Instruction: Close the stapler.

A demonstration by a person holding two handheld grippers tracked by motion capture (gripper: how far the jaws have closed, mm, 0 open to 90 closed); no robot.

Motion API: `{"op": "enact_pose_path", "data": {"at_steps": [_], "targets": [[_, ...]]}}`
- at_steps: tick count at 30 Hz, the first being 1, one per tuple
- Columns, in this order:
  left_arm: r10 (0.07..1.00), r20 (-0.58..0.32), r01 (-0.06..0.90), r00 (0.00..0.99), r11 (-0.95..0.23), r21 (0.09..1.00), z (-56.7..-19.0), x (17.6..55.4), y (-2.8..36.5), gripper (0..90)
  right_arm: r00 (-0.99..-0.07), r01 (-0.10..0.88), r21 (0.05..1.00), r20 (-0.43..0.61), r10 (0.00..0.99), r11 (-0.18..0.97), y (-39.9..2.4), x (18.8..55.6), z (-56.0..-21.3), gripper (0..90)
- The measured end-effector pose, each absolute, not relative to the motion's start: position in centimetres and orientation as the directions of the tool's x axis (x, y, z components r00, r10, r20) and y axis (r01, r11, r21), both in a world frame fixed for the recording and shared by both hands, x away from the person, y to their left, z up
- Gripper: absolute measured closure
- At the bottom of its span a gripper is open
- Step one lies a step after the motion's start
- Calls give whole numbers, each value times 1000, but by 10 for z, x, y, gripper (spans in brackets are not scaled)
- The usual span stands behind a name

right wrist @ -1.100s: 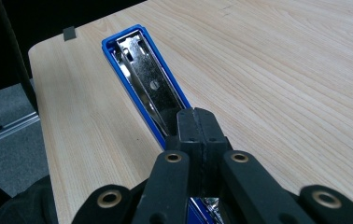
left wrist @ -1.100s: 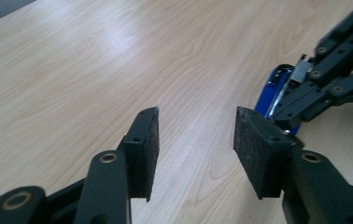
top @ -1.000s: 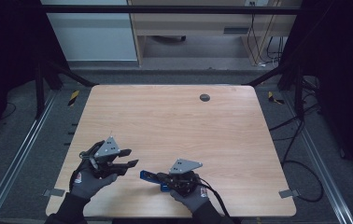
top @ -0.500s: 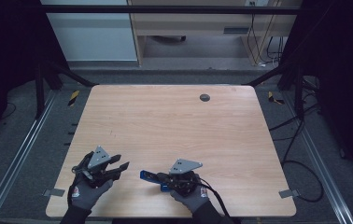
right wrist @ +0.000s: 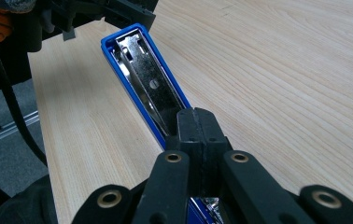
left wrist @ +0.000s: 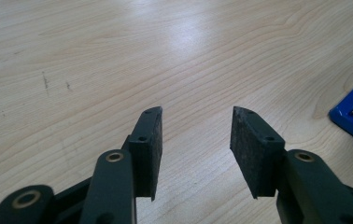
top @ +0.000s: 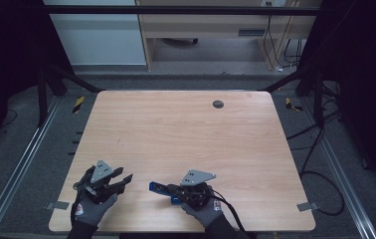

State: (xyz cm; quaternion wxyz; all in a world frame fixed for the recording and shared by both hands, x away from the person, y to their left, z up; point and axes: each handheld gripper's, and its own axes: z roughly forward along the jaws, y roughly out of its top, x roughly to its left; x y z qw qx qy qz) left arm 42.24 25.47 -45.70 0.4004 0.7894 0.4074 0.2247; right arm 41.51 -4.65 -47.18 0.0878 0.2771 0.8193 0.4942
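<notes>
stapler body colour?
Blue, with a shiny metal channel inside; the stapler shows best in the right gripper view.

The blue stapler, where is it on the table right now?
The stapler lies near the table's front edge in the high view, pinned under the shut right gripper, with the open left gripper just to its left.

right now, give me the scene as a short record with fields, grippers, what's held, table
left gripper: jaws open, nothing between them, low over the table
right gripper: jaws together, pressed on the stapler's near end
stapler: blue, opened out, metal channel facing up, flat on the wood
stapler position: between the two grippers, near the front edge
table: light wood, dark round cap near the far edge
</notes>
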Motion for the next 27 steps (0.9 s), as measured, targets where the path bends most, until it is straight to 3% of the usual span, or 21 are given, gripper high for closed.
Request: {"op": "enact_pose_path", "data": {"at_steps": [27], "targets": [[823,29,469,567,-351,810,-460,422,255,543,-800,384,860,129,586,335,-73,413,-467,900]]}}
